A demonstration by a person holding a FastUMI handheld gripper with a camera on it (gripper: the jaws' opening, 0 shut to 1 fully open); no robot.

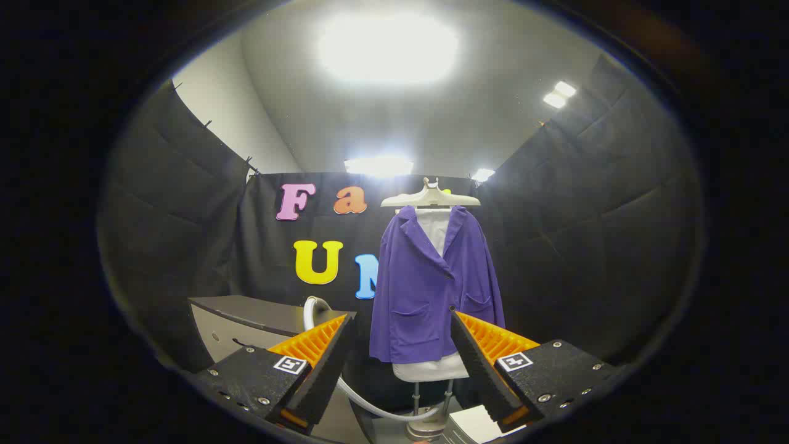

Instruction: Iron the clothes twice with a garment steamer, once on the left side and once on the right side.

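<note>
A purple jacket hangs upright on a pale hanger over a white ironing form on a metal stand, well beyond my fingers. My gripper is open, its two fingers spread wide with nothing between them. The jacket shows in the gap between the fingers, nearer the right one. A white steamer hose curves from behind the left finger, low across the gap, toward the stand's base. The steamer head is hidden.
A grey cabinet or table stands at the left, behind the left finger. A white flat object lies low beside the stand's base. Black cloth walls close the booth on three sides.
</note>
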